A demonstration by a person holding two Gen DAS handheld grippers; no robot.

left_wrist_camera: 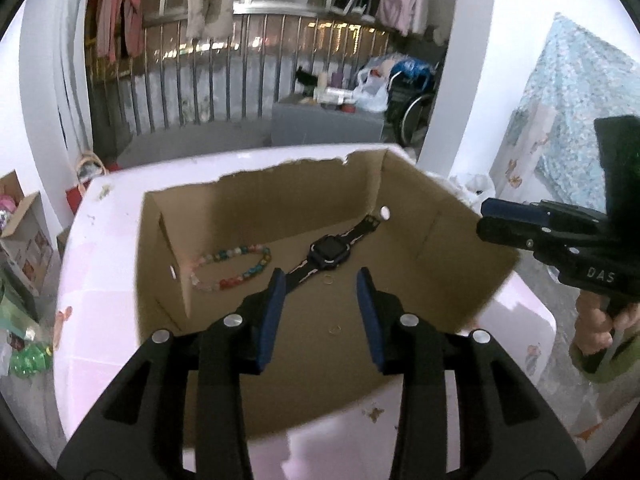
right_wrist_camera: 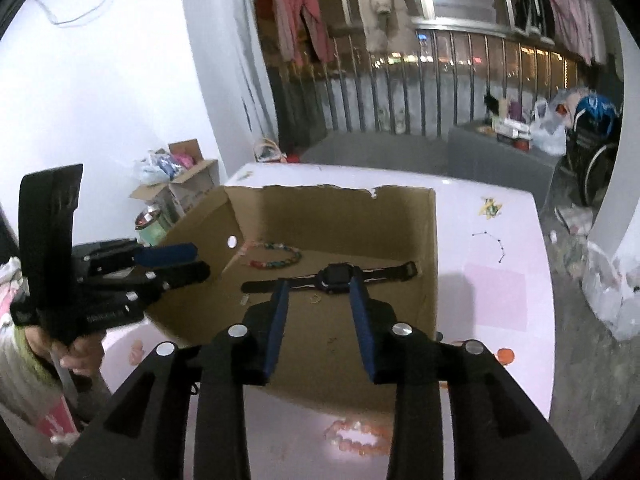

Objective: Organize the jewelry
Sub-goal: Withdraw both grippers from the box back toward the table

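An open cardboard box (left_wrist_camera: 280,196) (right_wrist_camera: 320,212) stands on a white table (left_wrist_camera: 100,272) (right_wrist_camera: 500,300). On the box floor lie a black watch (left_wrist_camera: 330,254) (right_wrist_camera: 336,274), a multicoloured bead bracelet (left_wrist_camera: 232,264) (right_wrist_camera: 276,258) and small thin rings (left_wrist_camera: 327,279) (right_wrist_camera: 316,299). My left gripper (left_wrist_camera: 322,276) hovers over the box's near part, open with nothing between its blue pads; the right wrist view shows it beside the box's left wall (right_wrist_camera: 196,260). My right gripper (right_wrist_camera: 318,284) is also open and empty above the box floor, and appears at the box's right rim (left_wrist_camera: 486,220).
On the table outside the box lie an orange bead bracelet (right_wrist_camera: 352,436) by the near edge, a thin black chain (right_wrist_camera: 492,244) and a yellow-green trinket (right_wrist_camera: 490,206) on the right. Boxes and bags (right_wrist_camera: 176,184) clutter the floor around the table. A railing (left_wrist_camera: 240,80) runs behind.
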